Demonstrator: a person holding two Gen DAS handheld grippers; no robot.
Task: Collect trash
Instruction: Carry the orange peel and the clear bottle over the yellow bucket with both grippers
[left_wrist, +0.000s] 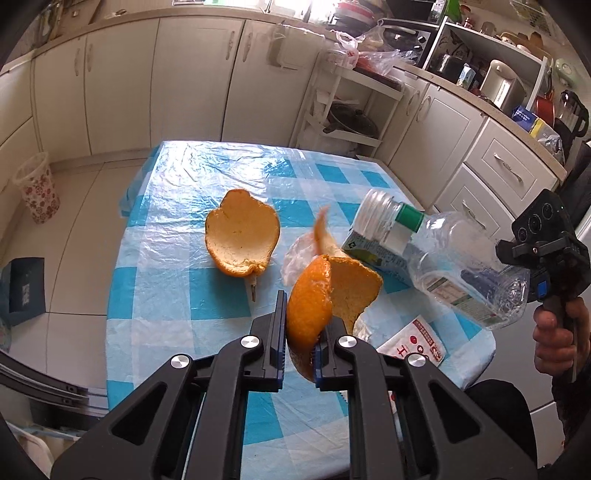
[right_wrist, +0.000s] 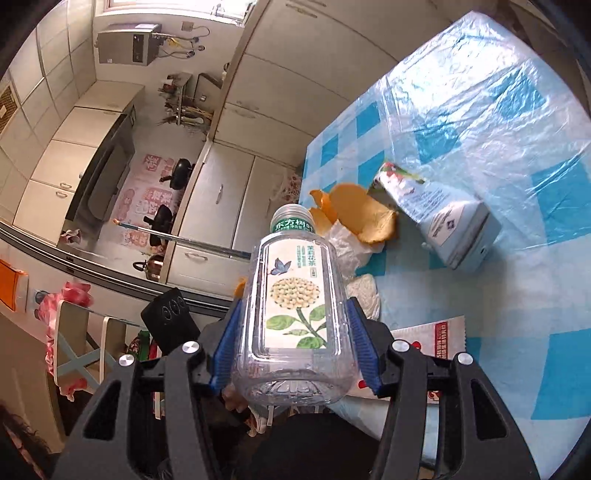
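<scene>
My left gripper (left_wrist: 303, 332) is shut on an orange peel (left_wrist: 314, 295) and holds it above the blue checked table (left_wrist: 184, 295). A second, cup-shaped orange peel (left_wrist: 242, 230) lies on the table ahead of it. My right gripper (right_wrist: 295, 347) is shut on an empty clear plastic bottle (right_wrist: 295, 295) with a flower label, lifted above the table; it also shows in the left wrist view (left_wrist: 450, 258). A small drink carton (right_wrist: 439, 218) lies on its side on the table, next to an orange peel (right_wrist: 362, 214) and crumpled clear plastic (right_wrist: 347, 243).
A red-and-white wrapper (left_wrist: 413, 343) lies near the table's front edge. A floral waste basket (left_wrist: 37, 188) stands on the floor at the left. A dark blue bag (left_wrist: 22, 291) sits on the floor nearer. White cabinets (left_wrist: 184, 81) line the far wall.
</scene>
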